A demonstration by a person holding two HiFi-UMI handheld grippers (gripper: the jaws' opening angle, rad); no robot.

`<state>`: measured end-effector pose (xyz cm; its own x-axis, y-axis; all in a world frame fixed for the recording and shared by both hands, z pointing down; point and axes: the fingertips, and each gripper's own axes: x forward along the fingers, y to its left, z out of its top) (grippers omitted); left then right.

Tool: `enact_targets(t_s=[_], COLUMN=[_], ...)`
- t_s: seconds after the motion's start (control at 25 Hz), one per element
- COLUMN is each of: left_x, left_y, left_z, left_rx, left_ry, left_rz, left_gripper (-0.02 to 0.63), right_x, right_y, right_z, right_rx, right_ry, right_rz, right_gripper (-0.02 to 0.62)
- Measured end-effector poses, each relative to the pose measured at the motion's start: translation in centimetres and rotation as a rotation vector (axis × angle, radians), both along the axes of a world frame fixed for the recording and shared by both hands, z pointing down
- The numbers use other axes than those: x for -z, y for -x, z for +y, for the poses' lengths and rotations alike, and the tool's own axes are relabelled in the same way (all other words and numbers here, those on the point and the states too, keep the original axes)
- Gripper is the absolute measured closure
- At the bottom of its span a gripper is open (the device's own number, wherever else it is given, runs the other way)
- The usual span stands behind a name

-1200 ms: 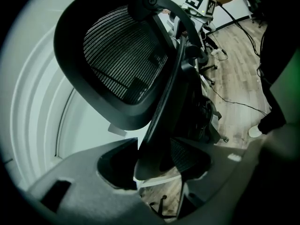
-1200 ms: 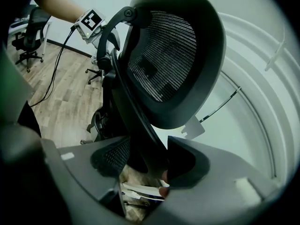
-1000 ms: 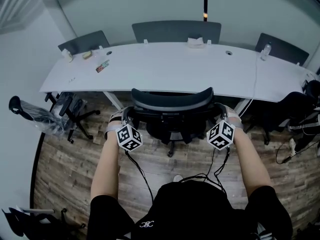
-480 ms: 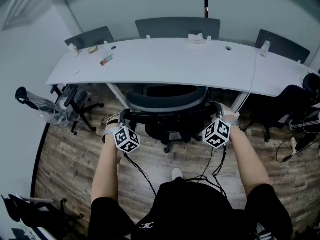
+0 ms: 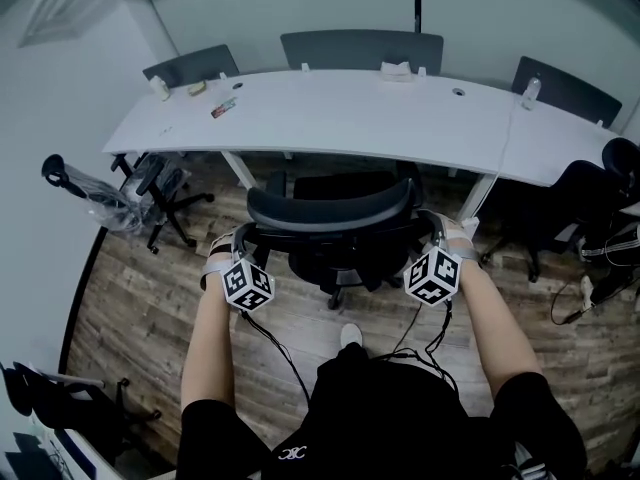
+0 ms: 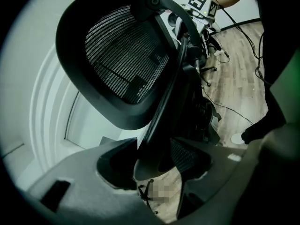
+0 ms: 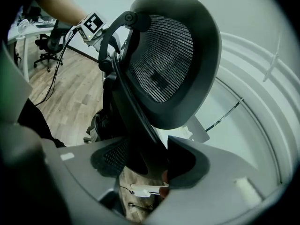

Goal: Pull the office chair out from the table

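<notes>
Head view: from above, facing steeply down on table (image 5: 350, 118), chair (image 5: 330, 213) and floor (image 5: 150, 298). Left gripper view, right gripper view: very near, from opposite sides, facing across the chair's back. Shared by all three: that back.

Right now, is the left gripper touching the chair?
Touching. The left gripper has its jaws clamped on the chair frame, seen in the left gripper view.

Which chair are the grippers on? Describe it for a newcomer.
Find the long white curved table. At its near side's middle stands a black mesh-backed office chair. Only this chair has the left gripper and right gripper clamped on its back.
</notes>
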<state>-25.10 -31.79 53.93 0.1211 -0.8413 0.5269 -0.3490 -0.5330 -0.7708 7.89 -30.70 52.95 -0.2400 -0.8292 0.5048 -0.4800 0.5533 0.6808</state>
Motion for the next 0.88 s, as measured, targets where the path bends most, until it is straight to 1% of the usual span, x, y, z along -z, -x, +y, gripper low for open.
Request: enact_targets(t_s=[0.2,0.32,0.48,0.6,0.68,0.8,0.88], left_x=[-0.2,0.0,-0.2,-0.2,-0.3,-0.3,-0.1], left_y=[0.3,0.9,1.0,1.1,1.4,1.7,1.5], left_z=[3.7,5.5,7.4,8.6,9.2,9.9,10.7], left_rx=[0.009,0.032,0.06,0.067,0.077,0.117,0.161], left_ry=[0.004,0.005,0.028,0.037,0.034,0.016,-0.002], left_rz=[0.009,0.005,-0.004,-0.002,0.005,0.024,0.063], left_gripper=[0.39,0.39,0.388,0.387,0.383,0.373,0.355], right_x=[-0.1,0.2,0.1,0.2,0.3,0.4,0.5], right_y=[0.3,0.9,0.9,1.1,1.4,1.7,1.4], right_z=[3.9,5.7,7.5,8.8,9.4,10.0,10.6], right_rx=[0.037,0.045,0.058,0.072,0.081,0.095,0.084], right_ry=[-0.006,-0.011,0.009,0.027,0.032,0.01,-0.013], right_rz=[-0.012,-0.021,-0.03,-0.066,-0.089,-0.106,-0.13], right_gripper=[0.344,0.345,0.345,0.345,0.345,0.337,0.331])
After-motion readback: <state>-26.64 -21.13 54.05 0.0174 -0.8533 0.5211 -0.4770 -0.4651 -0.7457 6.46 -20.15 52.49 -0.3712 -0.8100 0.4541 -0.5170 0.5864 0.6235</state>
